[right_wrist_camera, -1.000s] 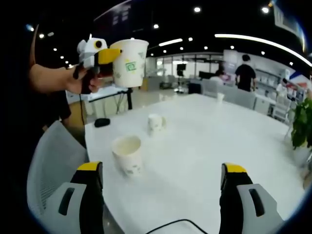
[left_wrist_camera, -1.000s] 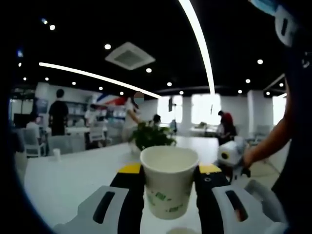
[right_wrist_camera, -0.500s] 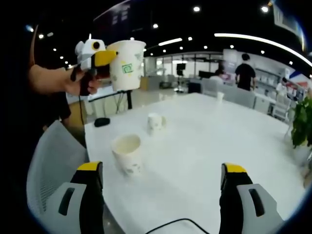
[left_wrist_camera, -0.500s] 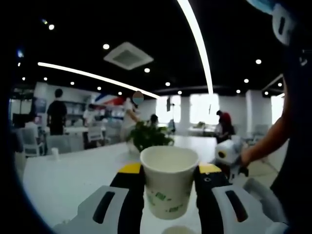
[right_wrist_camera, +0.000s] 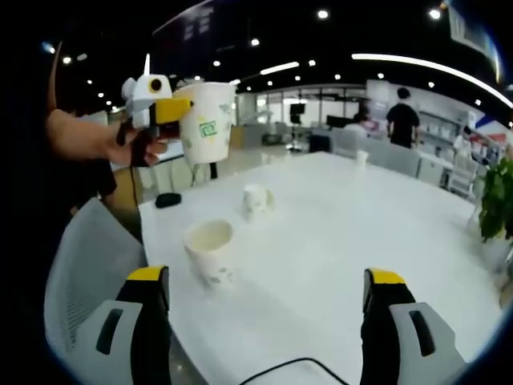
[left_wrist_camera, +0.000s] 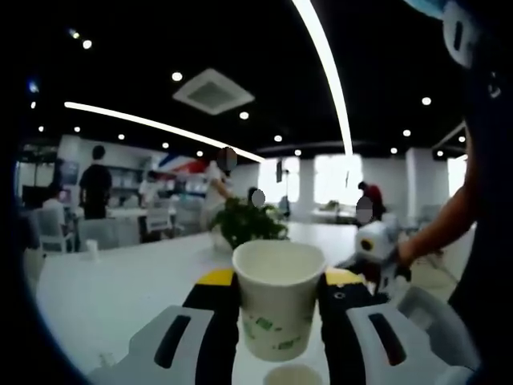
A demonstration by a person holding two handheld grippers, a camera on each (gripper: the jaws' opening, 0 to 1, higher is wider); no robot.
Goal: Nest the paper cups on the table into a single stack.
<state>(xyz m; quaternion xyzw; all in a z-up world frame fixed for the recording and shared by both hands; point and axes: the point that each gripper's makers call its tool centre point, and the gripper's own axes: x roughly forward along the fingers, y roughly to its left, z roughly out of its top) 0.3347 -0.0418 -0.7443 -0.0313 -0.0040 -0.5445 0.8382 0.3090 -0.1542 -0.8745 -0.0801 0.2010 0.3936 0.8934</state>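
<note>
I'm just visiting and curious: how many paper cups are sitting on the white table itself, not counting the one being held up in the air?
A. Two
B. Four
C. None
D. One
A: in the right gripper view, an upright cup stands near the table's edge and a second cup sits farther back, while the left tool holds a third cup above them.

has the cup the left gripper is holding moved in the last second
Yes. In the right gripper view the held cup has sunk a little and drifted left toward the upright cup on the table, which has stayed put.
</note>
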